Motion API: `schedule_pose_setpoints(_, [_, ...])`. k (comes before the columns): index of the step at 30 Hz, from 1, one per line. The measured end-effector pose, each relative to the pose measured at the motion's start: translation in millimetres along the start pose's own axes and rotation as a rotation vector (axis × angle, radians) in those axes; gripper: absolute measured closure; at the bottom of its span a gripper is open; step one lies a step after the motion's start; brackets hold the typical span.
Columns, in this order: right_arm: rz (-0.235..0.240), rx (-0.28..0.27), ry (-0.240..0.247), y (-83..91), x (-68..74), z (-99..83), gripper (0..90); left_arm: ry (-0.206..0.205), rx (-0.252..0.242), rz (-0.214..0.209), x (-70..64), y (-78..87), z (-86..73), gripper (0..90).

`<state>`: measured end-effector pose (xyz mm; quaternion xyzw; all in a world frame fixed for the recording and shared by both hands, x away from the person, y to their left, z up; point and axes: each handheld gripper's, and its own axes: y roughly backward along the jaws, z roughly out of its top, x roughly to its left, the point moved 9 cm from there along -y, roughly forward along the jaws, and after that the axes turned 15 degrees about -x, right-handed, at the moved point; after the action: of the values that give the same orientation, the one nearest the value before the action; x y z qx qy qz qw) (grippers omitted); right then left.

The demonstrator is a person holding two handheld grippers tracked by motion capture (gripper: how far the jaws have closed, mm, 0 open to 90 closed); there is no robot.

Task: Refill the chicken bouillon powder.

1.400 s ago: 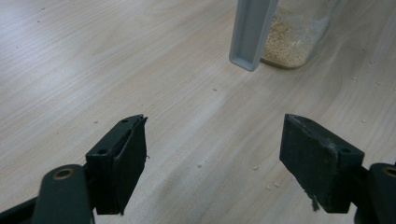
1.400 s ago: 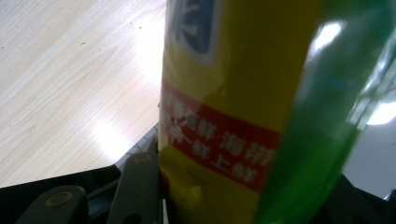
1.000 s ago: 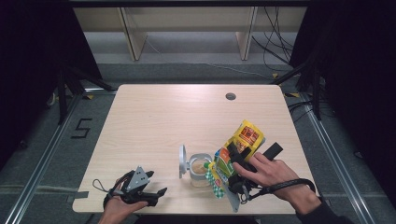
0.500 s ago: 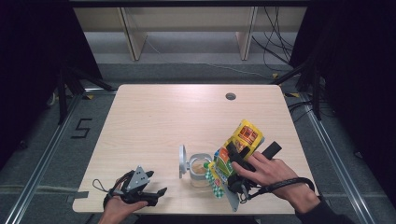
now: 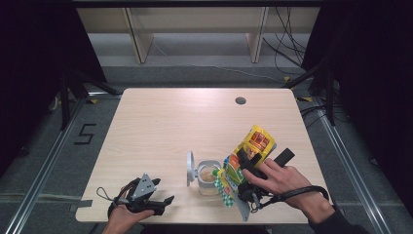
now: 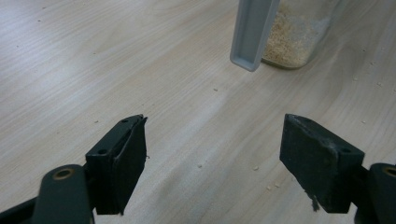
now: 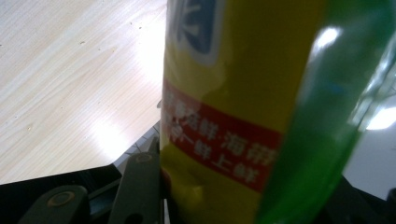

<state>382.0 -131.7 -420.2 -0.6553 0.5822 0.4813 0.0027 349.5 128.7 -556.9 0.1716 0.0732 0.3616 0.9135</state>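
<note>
On the table's (image 5: 160,126) near right part in the high view, the right gripper (image 5: 243,168) pinches a yellow packet (image 5: 251,148), tilted with its mouth over a clear jar (image 5: 208,176) of tan crumbs; the jar's grey lid (image 5: 190,168) stands open. The right hand (image 5: 272,176) lies palm down. The left gripper (image 5: 146,192) rests at the near left edge.

In the left gripper view, its matte black jaws stand spread wide over pale wood, holding nothing; the jar (image 6: 299,32) stands ahead.

In the right gripper view, the glossy packet (image 7: 233,102) sits clamped between the jaws.
</note>
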Motion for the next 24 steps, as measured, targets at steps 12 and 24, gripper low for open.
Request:
schedule_pose_setpoints(12, [-0.005, -0.008, 0.002, 0.4, -0.6, 0.4, 60.5, -0.027, -0.002, -0.004, 1.6, 0.3, 0.9, 22.3])
schedule_pose_setpoints(24, [-0.012, -0.009, -0.002, 0.8, -2.8, 0.1, 60.5, -0.009, -0.013, 0.005, 1.7, -0.8, 0.4, 22.3])
